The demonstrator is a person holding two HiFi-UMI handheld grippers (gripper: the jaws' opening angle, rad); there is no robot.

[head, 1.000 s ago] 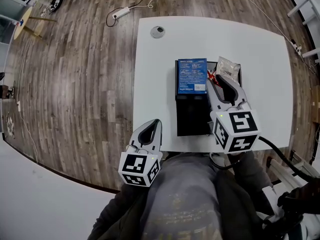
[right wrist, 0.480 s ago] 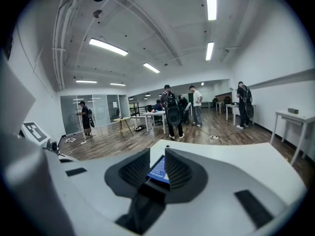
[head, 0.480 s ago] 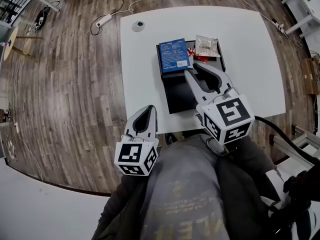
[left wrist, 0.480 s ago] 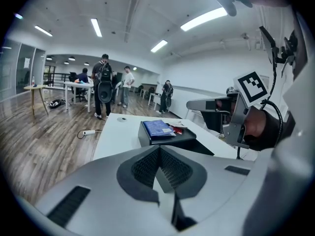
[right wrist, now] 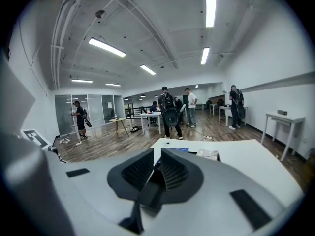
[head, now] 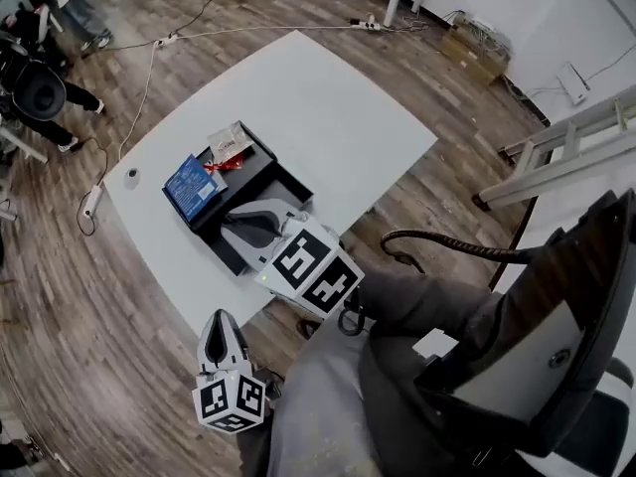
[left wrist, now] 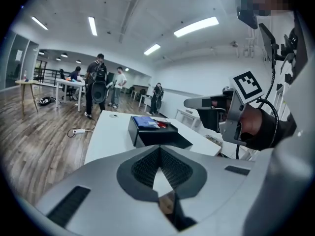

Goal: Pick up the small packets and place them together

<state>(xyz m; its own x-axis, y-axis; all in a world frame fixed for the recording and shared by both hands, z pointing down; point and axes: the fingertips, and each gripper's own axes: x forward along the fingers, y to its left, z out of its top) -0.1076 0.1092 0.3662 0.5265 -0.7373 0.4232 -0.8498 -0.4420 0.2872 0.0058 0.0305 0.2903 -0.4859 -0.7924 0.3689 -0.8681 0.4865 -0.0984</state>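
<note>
Three packets lie together in the black tray on the white surface. There's a blue packet on the left, a silvery packet at the far end, and a red packet tucked between them. Gathered in one spot like that, the job looks done to me.

The right tool hovers over the tray's near end, pointing toward the packets. Its jaws have just been closing, but a narrow gap remains and there's nothing in it, so it's released, not gripping.

The left tool hangs beyond the near edge of the surface, above the wooden floor. It's clenched on nothing, probably parked there so it can't knock the pile.
</note>
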